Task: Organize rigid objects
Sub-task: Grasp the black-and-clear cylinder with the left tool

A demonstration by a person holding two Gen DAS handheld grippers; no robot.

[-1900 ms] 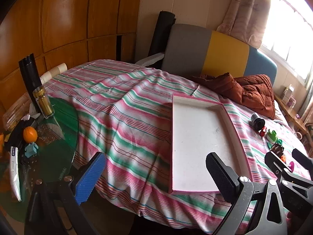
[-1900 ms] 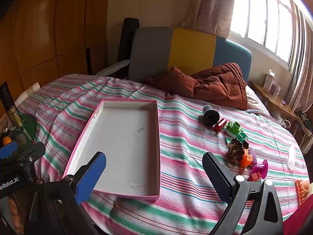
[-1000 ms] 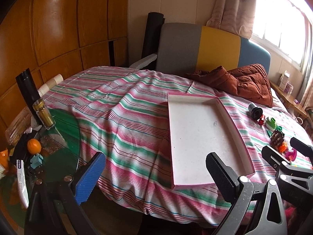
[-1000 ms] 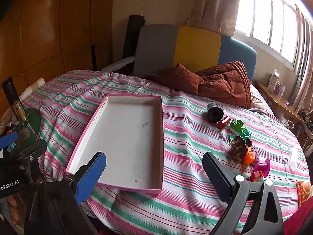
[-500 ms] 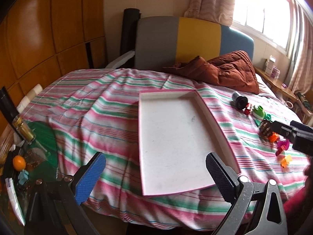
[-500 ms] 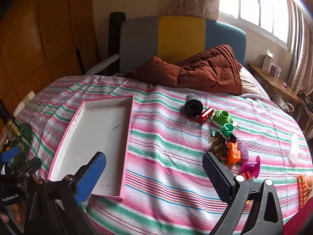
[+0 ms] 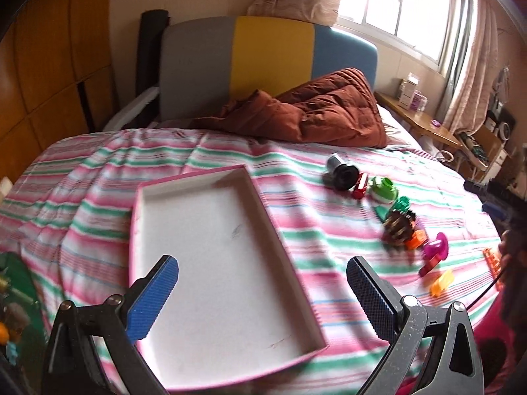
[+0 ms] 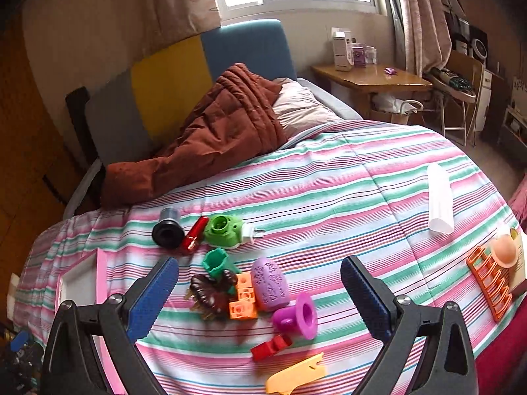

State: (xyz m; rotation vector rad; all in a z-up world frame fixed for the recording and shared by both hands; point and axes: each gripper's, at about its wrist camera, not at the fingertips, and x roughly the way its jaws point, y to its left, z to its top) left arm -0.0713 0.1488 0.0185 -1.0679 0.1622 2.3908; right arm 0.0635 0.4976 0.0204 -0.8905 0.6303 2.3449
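An empty pink-rimmed white tray (image 7: 194, 177) (image 8: 100, 270) lies on the striped bedspread. My left gripper (image 7: 262, 291) hovers open over its near right part, holding nothing. Right of the tray is a cluster of small rigid items: a black cylinder (image 8: 168, 228), a red tube (image 8: 195, 237), a green round piece (image 8: 224, 228), a teal cup (image 8: 217, 261), a dark brown hair claw (image 8: 210, 296), orange blocks (image 8: 243, 299), a purple oval (image 8: 270, 283), a magenta cup (image 8: 298, 316). My right gripper (image 8: 260, 296) stands open above this cluster, empty.
A brown quilt (image 8: 210, 131) lies at the headboard. A white tube (image 8: 439, 197), an orange rack (image 8: 490, 279) and a peach ball (image 8: 503, 248) sit at the bed's right side. A red piece (image 8: 271, 345) and a yellow clip (image 8: 296, 375) lie near the front edge.
Both views have swung to the right. The left gripper now looks over the tray toward the toys; the right gripper has come over the toy cluster. Both stay open.
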